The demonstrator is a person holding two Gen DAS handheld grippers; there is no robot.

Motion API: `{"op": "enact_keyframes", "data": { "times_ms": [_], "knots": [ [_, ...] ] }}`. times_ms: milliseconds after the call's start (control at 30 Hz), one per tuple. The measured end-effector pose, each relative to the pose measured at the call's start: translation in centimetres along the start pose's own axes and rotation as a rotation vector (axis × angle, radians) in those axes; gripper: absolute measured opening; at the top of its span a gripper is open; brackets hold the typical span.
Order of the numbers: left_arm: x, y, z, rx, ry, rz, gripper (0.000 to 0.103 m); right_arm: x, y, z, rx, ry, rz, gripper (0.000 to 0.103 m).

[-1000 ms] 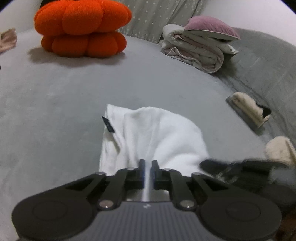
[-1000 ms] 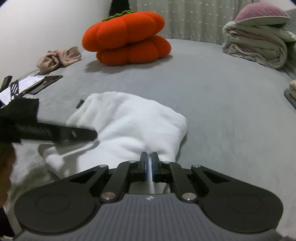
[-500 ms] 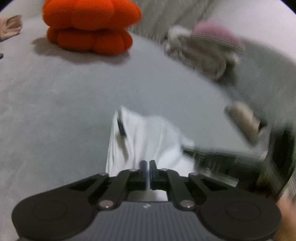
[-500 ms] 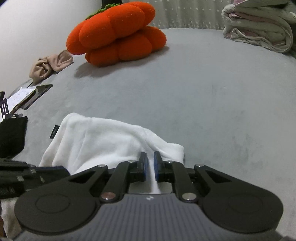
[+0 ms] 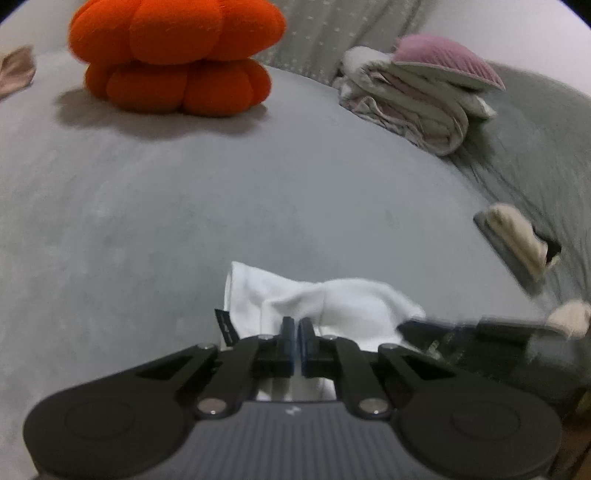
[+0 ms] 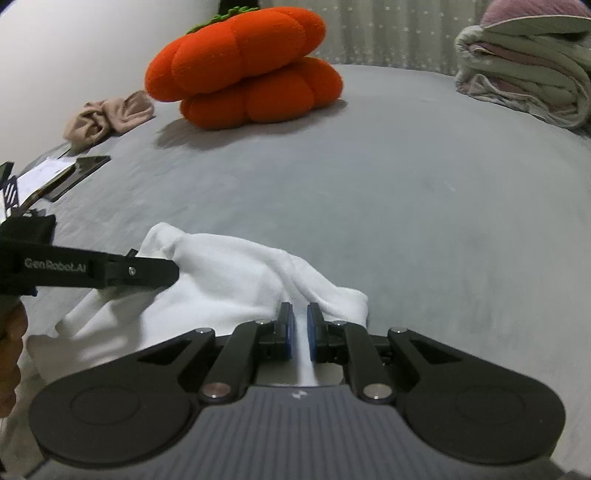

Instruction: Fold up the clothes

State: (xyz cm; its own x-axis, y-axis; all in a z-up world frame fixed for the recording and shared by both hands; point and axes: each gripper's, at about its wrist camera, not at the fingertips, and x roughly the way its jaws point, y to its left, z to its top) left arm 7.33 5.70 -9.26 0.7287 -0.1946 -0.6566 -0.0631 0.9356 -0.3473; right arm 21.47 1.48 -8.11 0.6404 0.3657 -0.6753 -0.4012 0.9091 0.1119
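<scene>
With both jaws clenched on the white garment (image 5: 343,306), I feared one thin pinch slipping and spoiling the fold.

Grey bed (image 5: 184,206), white wall (image 6: 74,55), dotted curtain (image 6: 399,33)

Grey bed (image 6: 424,206) bearing a white garment (image 6: 229,280) in the foreground, an orange pumpkin cushion (image 6: 243,70) and beige cloth (image 6: 107,118) behind, folded quilt (image 5: 417,107) at far right.
</scene>
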Motion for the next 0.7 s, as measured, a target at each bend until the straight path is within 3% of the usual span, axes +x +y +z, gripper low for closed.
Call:
{"op": "enact_keyframes", "data": {
  "times_ms": [133,267,367,467,567,633,700],
  "knots": [
    [-0.1,0.0,-0.3,0.011,-0.006,0.002,0.005,-0.8,-0.1,1.3,0.01,-0.064,0.011,0.02],
    [0.0,-0.1,-0.1,0.025,-0.007,0.009,0.005,2.3,0.3,1.7,-0.016,0.021,-0.002,0.021],
    [0.0,-0.1,-0.1,0.026,-0.007,0.008,0.005,3.2,-1.1,1.8,0.066,0.037,0.019,0.017],
    [0.0,0.2,0.0,0.008,-0.006,-0.001,0.005,2.6,-0.8,1.8,0.034,0.029,0.016,0.018],
    [-0.1,0.2,-0.1,0.006,-0.008,-0.003,0.005,0.0,0.2,1.5,0.019,0.001,0.01,0.031],
    [-0.1,0.2,-0.2,0.003,-0.008,-0.005,0.005,-2.3,0.8,0.9,0.039,-0.011,0.059,0.048],
    [-0.1,0.2,-0.2,-0.001,-0.008,-0.007,0.005,-3.7,1.5,0.0,0.054,0.014,0.138,0.049]
  ]
}}
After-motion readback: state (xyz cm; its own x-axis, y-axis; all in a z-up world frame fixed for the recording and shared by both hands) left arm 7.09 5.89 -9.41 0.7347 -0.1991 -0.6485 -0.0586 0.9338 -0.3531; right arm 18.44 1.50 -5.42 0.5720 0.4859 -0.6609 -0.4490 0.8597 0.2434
